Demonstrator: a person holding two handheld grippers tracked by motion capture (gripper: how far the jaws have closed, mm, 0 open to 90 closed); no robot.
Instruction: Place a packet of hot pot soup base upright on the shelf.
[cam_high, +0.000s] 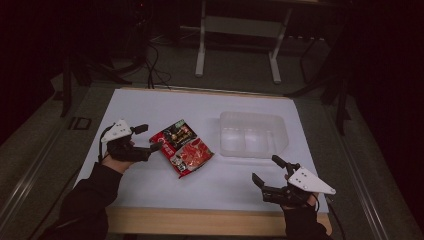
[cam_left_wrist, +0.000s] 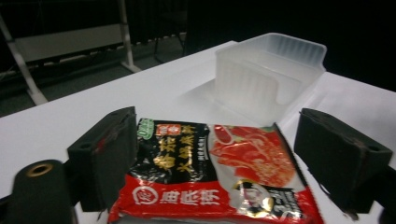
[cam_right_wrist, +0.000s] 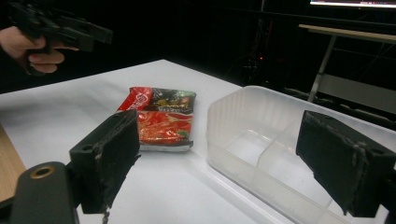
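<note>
The packet (cam_high: 181, 147) lies flat on the counter (cam_high: 150, 107), not in the tub (cam_high: 252, 134). Left tongs (cam_high: 148, 138) wide around its edge, not gripping; right tongs (cam_high: 267, 171) wide, empty.

The right tool (cam_right_wrist: 217, 163) holds its two black jaws wide apart above the white table (cam_right_wrist: 70, 116). Between them lies a red sauce packet (cam_right_wrist: 161, 119), flat, just beside a clear plastic container (cam_right_wrist: 243, 140) with a divider inside. At upper left, the left tool (cam_right_wrist: 70, 28) sits in a hand (cam_right_wrist: 32, 49)
</note>
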